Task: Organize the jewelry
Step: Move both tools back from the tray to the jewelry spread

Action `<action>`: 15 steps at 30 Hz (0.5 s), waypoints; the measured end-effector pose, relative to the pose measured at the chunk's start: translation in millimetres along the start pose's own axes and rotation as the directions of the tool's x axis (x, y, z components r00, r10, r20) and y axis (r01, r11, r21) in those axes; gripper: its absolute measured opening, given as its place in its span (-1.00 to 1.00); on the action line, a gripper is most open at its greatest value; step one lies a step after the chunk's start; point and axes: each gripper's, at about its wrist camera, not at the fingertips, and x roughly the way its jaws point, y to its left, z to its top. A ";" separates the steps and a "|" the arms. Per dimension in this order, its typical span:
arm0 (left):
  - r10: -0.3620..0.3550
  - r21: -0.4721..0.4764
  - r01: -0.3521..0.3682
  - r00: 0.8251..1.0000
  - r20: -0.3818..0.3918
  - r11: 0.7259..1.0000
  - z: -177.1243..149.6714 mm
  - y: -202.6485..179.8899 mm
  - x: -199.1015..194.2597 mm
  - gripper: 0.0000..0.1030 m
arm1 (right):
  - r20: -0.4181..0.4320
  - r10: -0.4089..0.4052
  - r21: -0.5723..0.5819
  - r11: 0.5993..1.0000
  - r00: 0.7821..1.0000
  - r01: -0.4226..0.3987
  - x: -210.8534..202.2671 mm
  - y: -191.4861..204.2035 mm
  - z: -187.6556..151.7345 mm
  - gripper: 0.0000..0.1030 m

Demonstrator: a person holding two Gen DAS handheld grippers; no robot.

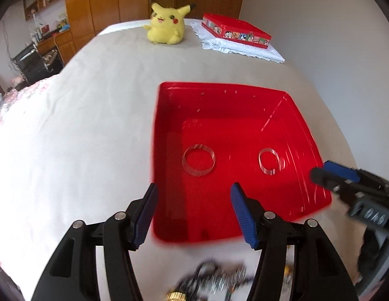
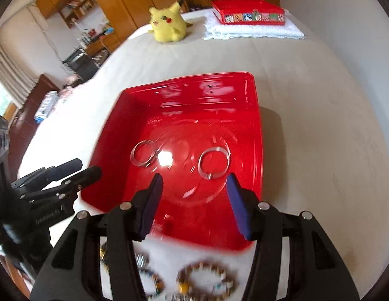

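A red plastic tray [image 1: 169,115] [image 2: 254,115] lies on the pale bedspread. Two clear bangles rest inside it, one to the left [image 1: 199,161] [image 2: 142,154] and one to the right [image 1: 270,161] [image 2: 214,162]. My left gripper [image 1: 193,193] hovers open over the tray's near left part, nothing between its blue pads. My right gripper [image 2: 194,183] hangs open over the tray's near edge, also empty; it shows at the right edge of the left wrist view [image 1: 330,173]. Loose jewelry lies blurred on the bed in front of the tray: a beaded bracelet [image 2: 207,281] and a dark tangled pile [image 1: 214,278].
At the far end of the bed sit a yellow plush toy [image 1: 167,25] [image 2: 168,23] and a red picture-sided box [image 1: 234,30] [image 2: 249,12] on a folded white cloth [image 1: 244,47]. Wooden wardrobes [image 1: 106,0] stand beyond. The bed drops off to the left.
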 end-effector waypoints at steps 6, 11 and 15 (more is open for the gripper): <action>0.009 0.024 -0.008 1.000 -0.029 1.000 -55.5 9.1 -27.0 0.17 | -0.003 0.070 -0.007 0.998 0.998 -0.070 -38.7 -5.0 -47.7 0.02; 0.014 -0.007 -0.014 0.995 -0.095 1.000 -99.0 23.9 -24.8 0.17 | -0.038 0.102 0.011 0.995 0.994 -0.102 -47.3 -10.8 -84.4 0.00; -0.020 -0.060 0.012 0.991 -0.130 0.998 -123.3 31.4 -15.0 0.15 | -0.055 0.124 0.034 0.992 0.991 -0.122 -45.0 -10.8 -102.7 -0.06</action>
